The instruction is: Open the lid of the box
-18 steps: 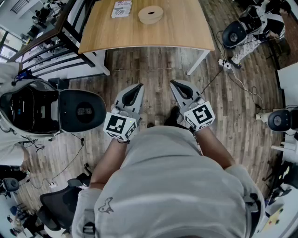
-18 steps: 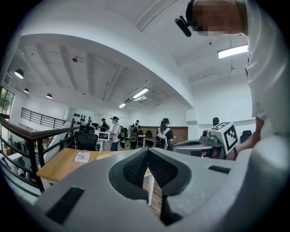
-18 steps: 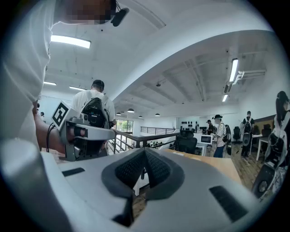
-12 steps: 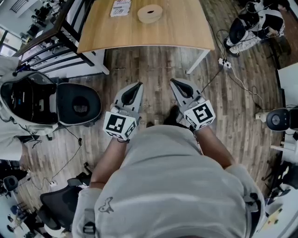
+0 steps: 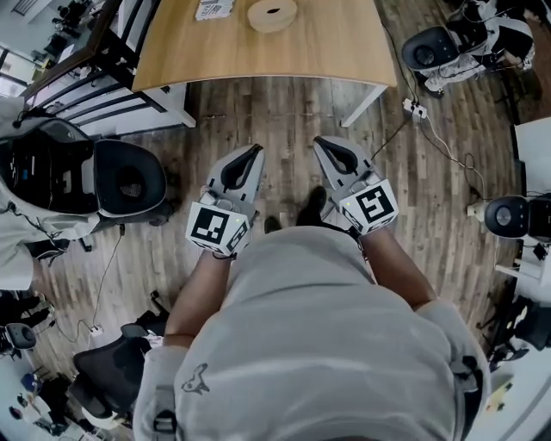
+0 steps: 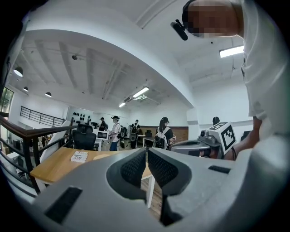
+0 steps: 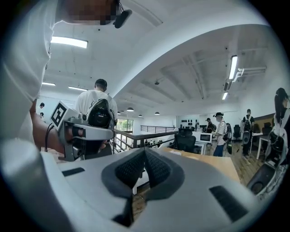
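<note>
A low round tan box (image 5: 272, 15) lies on the wooden table (image 5: 327, 43) at the top of the head view, far from both grippers. I hold the left gripper (image 5: 256, 148) and the right gripper (image 5: 318, 140) side by side over the plank floor, close to my body. In the left gripper view the left gripper (image 6: 147, 152) is shut, with nothing between its black pads. The right gripper (image 7: 144, 152) is likewise shut and empty in the right gripper view. Both point level, out into the room.
A white booklet (image 5: 213, 9) lies left of the box. A black office chair (image 5: 129, 179) stands at the left beside a black railing (image 5: 77, 60). A power strip (image 5: 413, 108) and cables lie on the floor to the right. Several people stand at the far desks.
The table, box and booklet have slid toward the top edge of the head view, and the black chair has drifted up and left. Both grippers stay shut, held as before.
</note>
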Available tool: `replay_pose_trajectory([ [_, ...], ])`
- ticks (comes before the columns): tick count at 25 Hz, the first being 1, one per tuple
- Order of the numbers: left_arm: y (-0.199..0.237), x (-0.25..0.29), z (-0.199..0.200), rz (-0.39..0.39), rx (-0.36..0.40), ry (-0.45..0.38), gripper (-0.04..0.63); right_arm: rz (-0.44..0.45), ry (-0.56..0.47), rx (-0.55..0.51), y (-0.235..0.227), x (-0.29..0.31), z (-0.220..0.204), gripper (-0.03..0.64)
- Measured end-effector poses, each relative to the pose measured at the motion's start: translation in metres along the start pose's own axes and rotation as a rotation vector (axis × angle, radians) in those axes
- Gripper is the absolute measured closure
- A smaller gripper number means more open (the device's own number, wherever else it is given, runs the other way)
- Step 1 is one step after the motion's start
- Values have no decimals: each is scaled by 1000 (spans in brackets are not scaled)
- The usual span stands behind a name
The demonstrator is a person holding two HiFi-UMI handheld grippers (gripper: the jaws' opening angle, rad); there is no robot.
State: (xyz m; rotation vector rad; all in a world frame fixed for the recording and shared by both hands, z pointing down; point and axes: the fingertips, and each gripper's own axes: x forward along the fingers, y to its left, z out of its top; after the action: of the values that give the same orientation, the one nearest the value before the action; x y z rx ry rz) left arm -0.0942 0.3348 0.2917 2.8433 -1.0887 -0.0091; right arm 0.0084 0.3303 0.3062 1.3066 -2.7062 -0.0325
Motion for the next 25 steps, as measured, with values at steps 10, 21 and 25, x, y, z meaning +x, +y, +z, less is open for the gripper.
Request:
replay_pose_trajectory([
  [10, 10, 44, -24, 31, -40, 34, 435, -5, 37, 23, -49, 6, -24, 480],
  [21, 13, 118, -43, 46, -61, 78, 308, 0, 41, 54, -130, 0, -41, 383],
  [25, -4, 155, -40, 31, -58, 79, 307, 2, 32, 65, -159, -10, -45, 382],
])
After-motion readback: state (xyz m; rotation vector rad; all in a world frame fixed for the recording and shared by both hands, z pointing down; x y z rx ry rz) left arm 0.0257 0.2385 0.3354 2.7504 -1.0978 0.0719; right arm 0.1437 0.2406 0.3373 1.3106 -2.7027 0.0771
